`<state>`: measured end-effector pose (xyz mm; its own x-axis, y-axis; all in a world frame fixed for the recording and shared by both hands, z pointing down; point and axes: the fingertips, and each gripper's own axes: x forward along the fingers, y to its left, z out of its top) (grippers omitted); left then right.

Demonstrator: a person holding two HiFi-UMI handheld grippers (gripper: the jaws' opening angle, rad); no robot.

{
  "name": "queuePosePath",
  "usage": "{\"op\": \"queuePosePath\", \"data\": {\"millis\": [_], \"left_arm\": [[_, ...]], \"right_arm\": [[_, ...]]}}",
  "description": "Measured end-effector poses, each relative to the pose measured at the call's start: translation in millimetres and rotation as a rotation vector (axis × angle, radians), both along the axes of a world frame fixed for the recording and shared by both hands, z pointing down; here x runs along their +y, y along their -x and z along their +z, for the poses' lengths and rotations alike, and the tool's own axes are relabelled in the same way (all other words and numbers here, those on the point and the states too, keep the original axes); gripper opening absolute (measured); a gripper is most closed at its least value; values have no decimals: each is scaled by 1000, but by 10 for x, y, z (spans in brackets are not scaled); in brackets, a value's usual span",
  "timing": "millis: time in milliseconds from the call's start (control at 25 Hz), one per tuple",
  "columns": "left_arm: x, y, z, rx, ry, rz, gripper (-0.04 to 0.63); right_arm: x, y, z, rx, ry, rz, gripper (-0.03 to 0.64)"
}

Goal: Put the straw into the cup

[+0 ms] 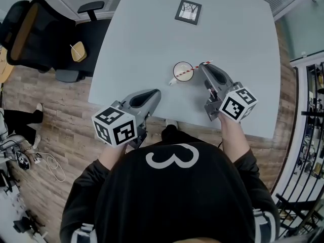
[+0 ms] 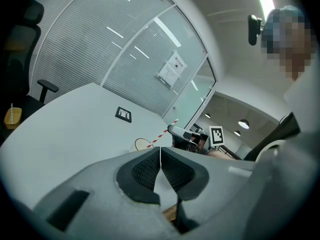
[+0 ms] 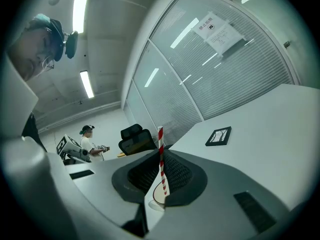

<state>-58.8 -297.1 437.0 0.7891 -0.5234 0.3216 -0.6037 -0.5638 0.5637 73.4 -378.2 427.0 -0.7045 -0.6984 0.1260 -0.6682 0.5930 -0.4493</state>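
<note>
Near the table (image 1: 152, 34) middle, holds the straw (image 1: 194, 70) pinched in the right gripper (image 1: 204, 67), long axis slanting down-left onto the cup (image 1: 180, 69) mouth just ahead; parks the left gripper (image 1: 155, 93) closed, empty, by the near edge.

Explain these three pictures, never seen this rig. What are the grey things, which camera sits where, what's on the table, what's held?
No robot here: a person holds a grey two-jaw tool in each hand; the marker cubes are part of the tools. The head view looks down from the person's head; the other two views come from cameras riding on each tool, looking along its jaws. On the pale table stand a white cup and a small framed picture. The right tool is shut on a red-and-white straw whose lower end is at the cup's mouth. The left tool is shut on nothing, over the table's near edge.
</note>
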Motion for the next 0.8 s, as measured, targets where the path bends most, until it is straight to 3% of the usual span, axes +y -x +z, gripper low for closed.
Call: {"op": "queuePosePath", "data": {"millis": [800], "left_arm": [[5, 10, 46, -23, 19, -17, 20]], "right_arm": [[-56, -22, 341, 0, 65, -4, 31]]}}
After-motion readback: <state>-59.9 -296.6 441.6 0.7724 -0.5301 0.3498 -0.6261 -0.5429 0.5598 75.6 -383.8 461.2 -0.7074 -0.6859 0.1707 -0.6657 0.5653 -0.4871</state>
